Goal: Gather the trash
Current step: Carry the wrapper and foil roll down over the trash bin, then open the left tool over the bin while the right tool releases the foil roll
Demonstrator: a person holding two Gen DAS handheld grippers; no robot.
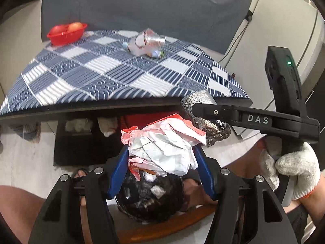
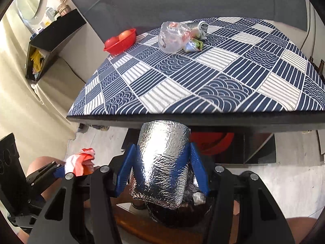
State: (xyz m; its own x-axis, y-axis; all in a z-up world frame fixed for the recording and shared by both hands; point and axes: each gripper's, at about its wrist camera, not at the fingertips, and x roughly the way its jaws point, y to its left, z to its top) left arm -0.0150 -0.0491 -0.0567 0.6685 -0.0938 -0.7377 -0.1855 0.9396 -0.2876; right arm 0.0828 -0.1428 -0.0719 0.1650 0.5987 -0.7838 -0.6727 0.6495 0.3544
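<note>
My left gripper [image 1: 161, 152] is shut on a crumpled red-and-white paper wad [image 1: 162, 144], which also shows at the left of the right wrist view as the paper wad [image 2: 81, 160]. My right gripper [image 2: 162, 158] is shut on a silver foil cup [image 2: 164, 162]; in the left wrist view the same foil cup [image 1: 205, 118] hangs just right of the paper. Both are held over a bin lined with a black bag [image 1: 150, 199], and the bin [image 2: 178, 211] sits on a wooden surface below the table edge. More trash [image 2: 180, 36], a clear plastic bag and wrappers, lies on the far side of the table [image 2: 203, 85].
A red basket [image 2: 119, 42] with two fruits stands at the table's far left corner. A grey sofa [image 1: 142, 4] lies behind the table. A black shelf [image 2: 52, 42] stands on the left. The person's bare knees and gloved hand [image 1: 292, 170] flank the bin.
</note>
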